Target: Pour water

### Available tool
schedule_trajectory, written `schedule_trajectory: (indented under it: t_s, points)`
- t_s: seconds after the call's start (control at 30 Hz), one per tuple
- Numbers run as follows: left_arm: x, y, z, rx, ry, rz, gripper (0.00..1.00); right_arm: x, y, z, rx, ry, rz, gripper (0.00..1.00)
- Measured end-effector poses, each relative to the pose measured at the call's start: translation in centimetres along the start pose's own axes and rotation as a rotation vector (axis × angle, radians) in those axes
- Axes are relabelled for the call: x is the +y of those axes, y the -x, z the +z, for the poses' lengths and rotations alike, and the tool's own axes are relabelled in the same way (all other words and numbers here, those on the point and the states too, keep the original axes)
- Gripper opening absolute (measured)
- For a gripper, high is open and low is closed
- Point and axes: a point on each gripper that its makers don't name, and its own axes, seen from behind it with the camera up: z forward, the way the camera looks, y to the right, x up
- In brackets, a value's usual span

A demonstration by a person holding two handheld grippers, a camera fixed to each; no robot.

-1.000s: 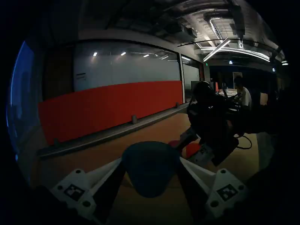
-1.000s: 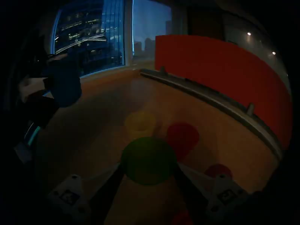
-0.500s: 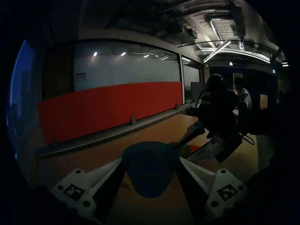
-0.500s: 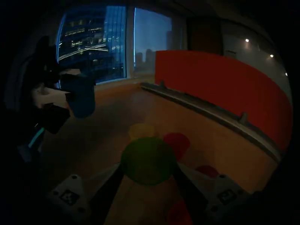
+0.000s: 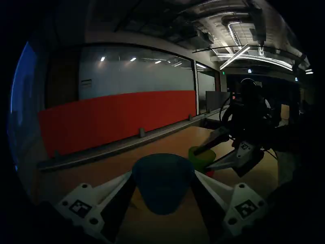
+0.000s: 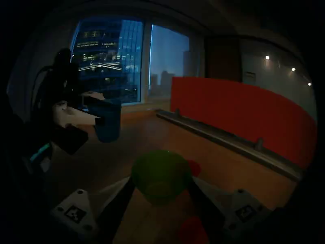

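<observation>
My left gripper (image 5: 162, 179) is shut on a blue cup (image 5: 162, 191), held upright above a wooden table (image 5: 101, 179). My right gripper (image 6: 161, 181) is shut on a green cup (image 6: 161, 175), also lifted above the table. In the left gripper view, the right gripper (image 5: 205, 161) hangs at the right with the green cup (image 5: 200, 156) tilted toward me. In the right gripper view, the left gripper (image 6: 100, 110) holds the blue cup (image 6: 108, 121) at the left, apart from the green cup.
A red cup (image 6: 196, 167) stands on the table just behind the green cup, and another red cup (image 6: 190, 229) sits near the bottom edge. A red partition (image 6: 243, 110) with a rail runs along the table's far side. Windows (image 6: 122, 61) lie beyond.
Both grippers have risen with their cups. The green cup has lifted off the table and the yellow cup has left the right gripper view. The blue cup has drawn nearer the green one.
</observation>
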Motion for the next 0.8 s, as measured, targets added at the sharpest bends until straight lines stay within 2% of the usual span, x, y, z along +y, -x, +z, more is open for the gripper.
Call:
schedule_trajectory:
  t_s: [0.47, 0.8]
  points:
    - [0.7, -0.9, 1.0, 0.011, 0.014, 0.000, 0.86, -0.4, -1.6, -2.3, 0.114, 0.011, -0.021, 1.00]
    - [1.1, -1.3, 1.6, 0.022, 0.025, 0.000, 0.86, -0.4, -2.2, -3.1, 0.147, 0.014, -0.015, 1.00]
